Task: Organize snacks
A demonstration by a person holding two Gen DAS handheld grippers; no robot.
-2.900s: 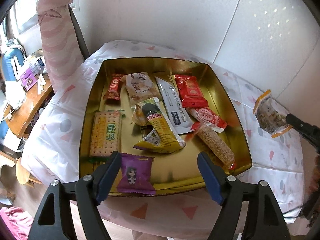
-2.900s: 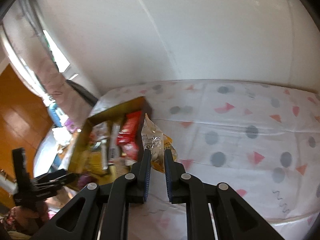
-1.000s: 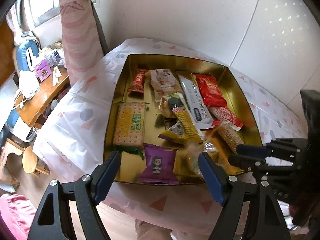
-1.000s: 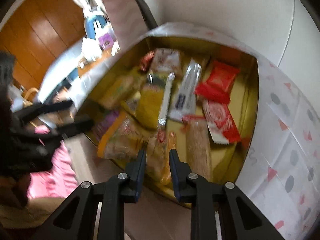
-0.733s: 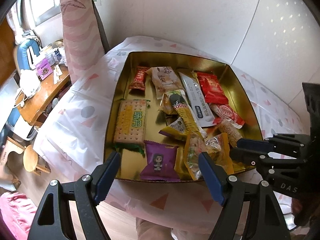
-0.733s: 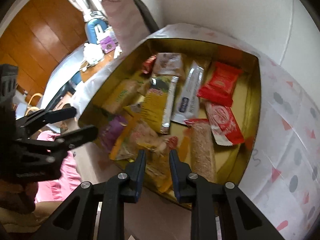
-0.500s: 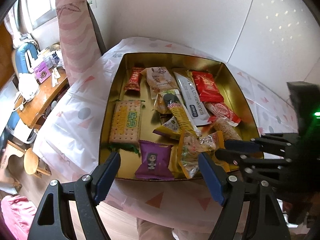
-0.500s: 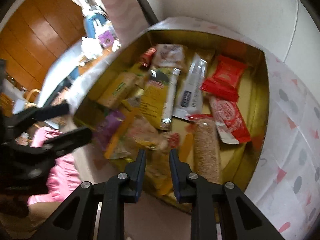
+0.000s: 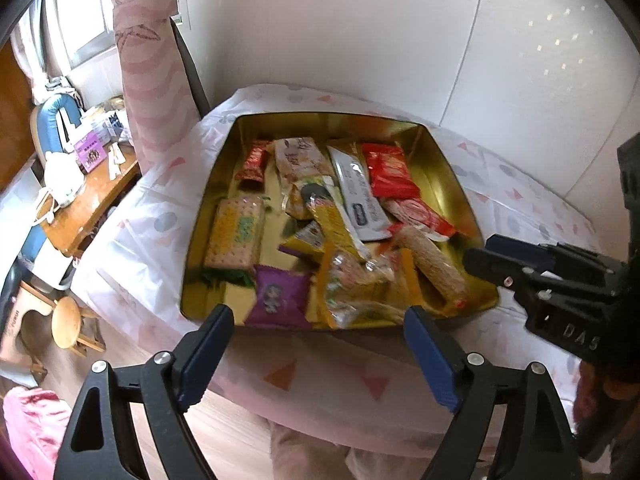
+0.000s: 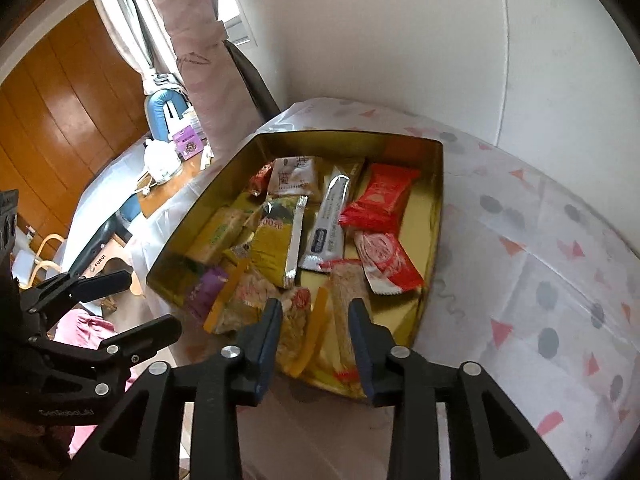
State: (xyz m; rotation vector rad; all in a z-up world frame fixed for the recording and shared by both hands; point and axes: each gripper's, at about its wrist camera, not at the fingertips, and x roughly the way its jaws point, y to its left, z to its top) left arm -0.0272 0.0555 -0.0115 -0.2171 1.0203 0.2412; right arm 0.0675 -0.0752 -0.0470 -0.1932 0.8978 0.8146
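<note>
left gripper [image 9: 316, 344]: black frame, blue pads, silver screws | right gripper [image 10: 316, 332]: same build, white lettering seen at 3 o'clock in left view

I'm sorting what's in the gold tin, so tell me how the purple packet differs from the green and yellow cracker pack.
The purple foil packet is smaller and squarish; the green and yellow cracker pack is a longer rectangle. The purple packet is opaque, while the cracker pack's clear wrap shows pale biscuits. The purple packet lies at the near wall of the gold tin, the cracker pack just behind it. Both lie flat on the tin's left side.
</note>
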